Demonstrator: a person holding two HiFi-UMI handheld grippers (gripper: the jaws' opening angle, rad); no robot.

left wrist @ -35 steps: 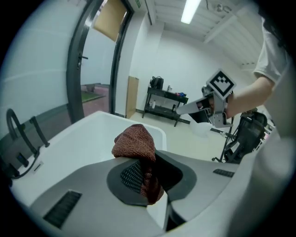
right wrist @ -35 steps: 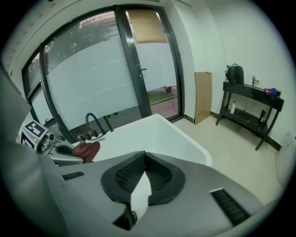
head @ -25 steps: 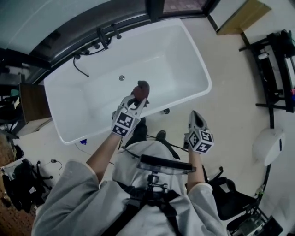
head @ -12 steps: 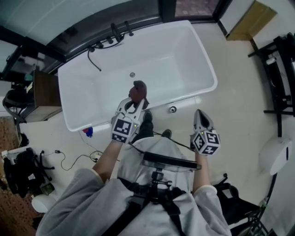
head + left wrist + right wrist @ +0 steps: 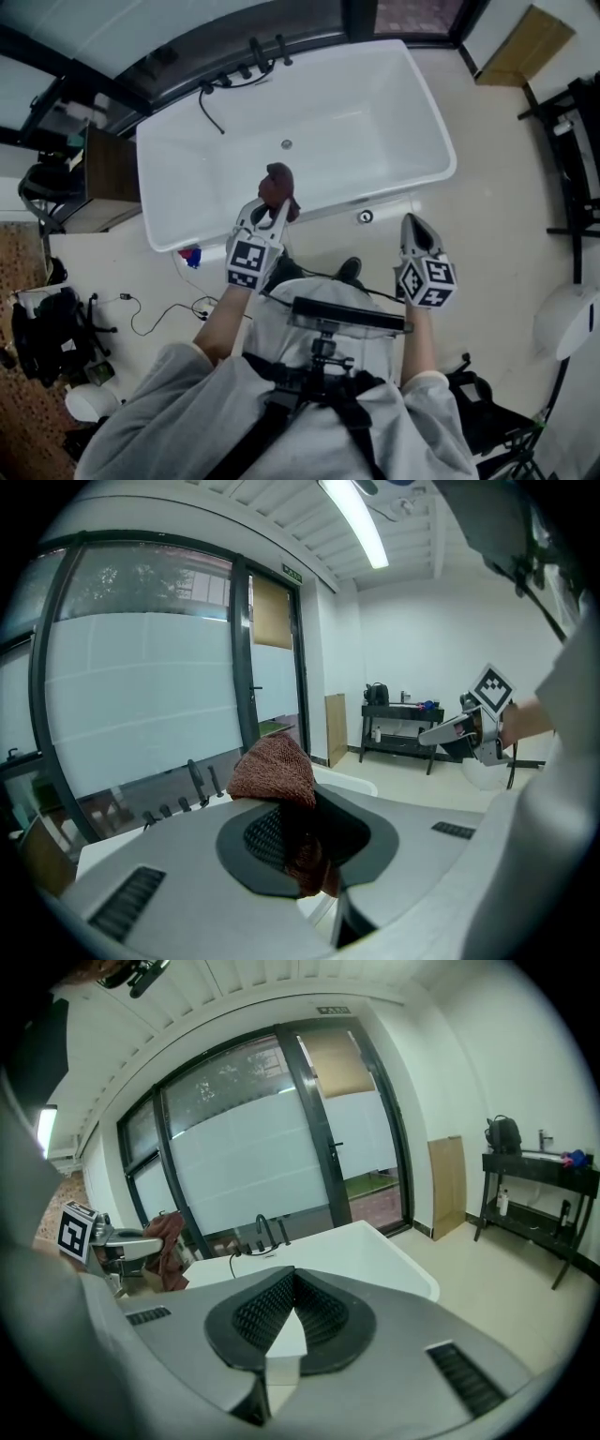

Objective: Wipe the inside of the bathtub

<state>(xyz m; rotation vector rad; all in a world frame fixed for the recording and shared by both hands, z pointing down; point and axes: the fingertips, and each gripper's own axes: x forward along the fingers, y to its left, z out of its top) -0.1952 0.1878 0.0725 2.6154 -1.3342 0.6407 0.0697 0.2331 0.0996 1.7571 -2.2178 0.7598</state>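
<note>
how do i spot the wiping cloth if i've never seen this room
Find the big white bathtub beside the dark-framed window. At its near rim the left claw is shut on a bunched cloth. It is reddish-brown and knitted, unlike the grey claw and white tub around it.

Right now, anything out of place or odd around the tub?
Nothing damaged or spilled. Minor: a black hose hangs loose from the taps into the bathtub, and a small blue and red object lies on the floor by its near corner. The cloth sits in the left hand-held gripper.
</note>
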